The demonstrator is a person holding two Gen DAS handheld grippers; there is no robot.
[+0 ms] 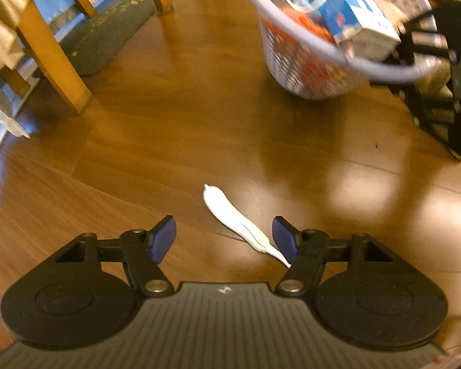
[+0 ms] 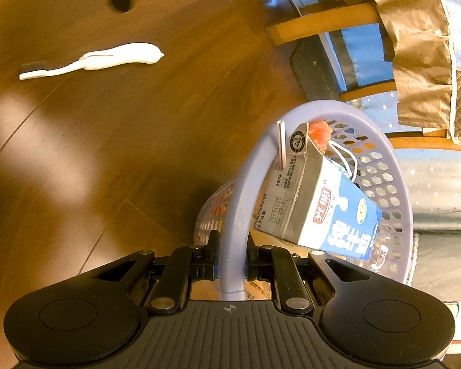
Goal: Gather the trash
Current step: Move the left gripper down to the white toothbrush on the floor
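Observation:
A white toothbrush (image 1: 227, 210) with dark bristles lies on the wooden floor (image 1: 169, 141). My left gripper (image 1: 222, 226) hovers just over it, open, its blue pads (image 1: 163, 240) on either side of the handle and touching nothing. My right gripper (image 2: 232, 243) is shut on the rim of a lavender mesh basket (image 2: 255, 160), which is tilted. Inside the basket sit a blue-and-white milk carton (image 2: 332, 212) with a straw (image 2: 281, 144) and an orange fuzzy item (image 2: 321, 133). From the right wrist, the toothbrush (image 2: 120, 55) lies at far left. The basket (image 1: 292, 67) hangs at upper right in the left view.
Wooden chair legs (image 1: 55, 58) and a dark mat (image 1: 107, 37) stand at the left. A brown cloth (image 2: 421, 46) drapes over a wooden chair frame (image 2: 322, 21) beside blue starred fabric. Bare floor stretches between the toothbrush and the basket.

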